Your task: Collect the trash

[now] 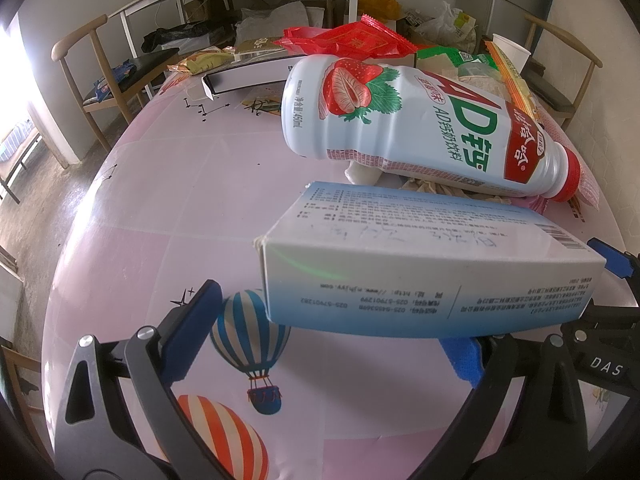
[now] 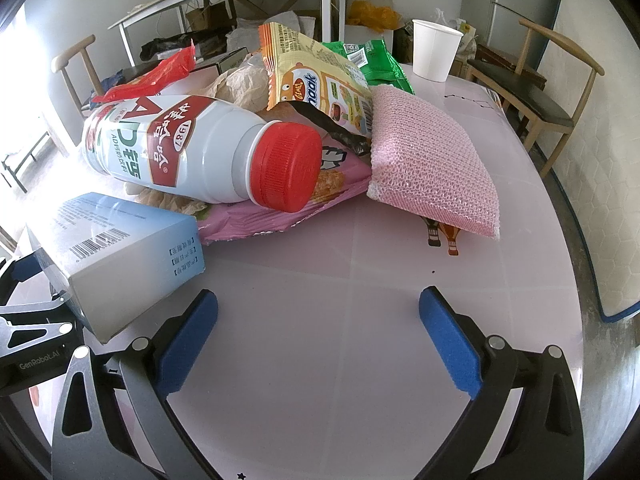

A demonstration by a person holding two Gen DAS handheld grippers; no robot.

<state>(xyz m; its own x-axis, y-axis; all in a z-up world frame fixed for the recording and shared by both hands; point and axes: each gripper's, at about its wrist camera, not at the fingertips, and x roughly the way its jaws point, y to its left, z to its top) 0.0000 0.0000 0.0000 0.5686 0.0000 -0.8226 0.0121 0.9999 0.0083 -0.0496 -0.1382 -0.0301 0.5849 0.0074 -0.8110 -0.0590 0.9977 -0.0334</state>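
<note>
Left claw [image 1: 332,316] is spread wide over the pink balloon-print table [image 1: 160,200]. The pale blue carton [image 1: 432,276] lies crossways in front of it, running from centre out to 3 o'clock in the left wrist view. The carton's near edge sits over the right-hand blue pad [image 1: 464,356], while the left-hand pad stands clear of the carton's end, so nothing is being squeezed. Whether the carton rests flat on the table I cannot tell. Just beyond it, towards 1 o'clock, the strawberry drink bottle [image 1: 400,120] lies on its side atop crumpled paper and wrappers, red cap pointing to 3 o'clock. A red wrapper [image 1: 352,40] sits at 12 o'clock behind it. Over to the right claw [image 2: 318,296]: jaws parted, bare tabletop between the blue pads, gripping nothing. From this side the trash heap fills the upper half of the view. The bottle sits at 10 o'clock with its cap facing the lens, lying on a pink wrapper [image 2: 280,216]. The carton is down at 9 o'clock, just beside the claw's left finger. A yellow snack bag [image 2: 320,80] is propped at 12 o'clock with a green packet [image 2: 376,64] behind it. A pink mesh sponge [image 2: 432,164] leans against the heap at 1 o'clock. A white paper cup [image 2: 434,50] stands upright beyond, further along the 1 o'clock line.
</note>
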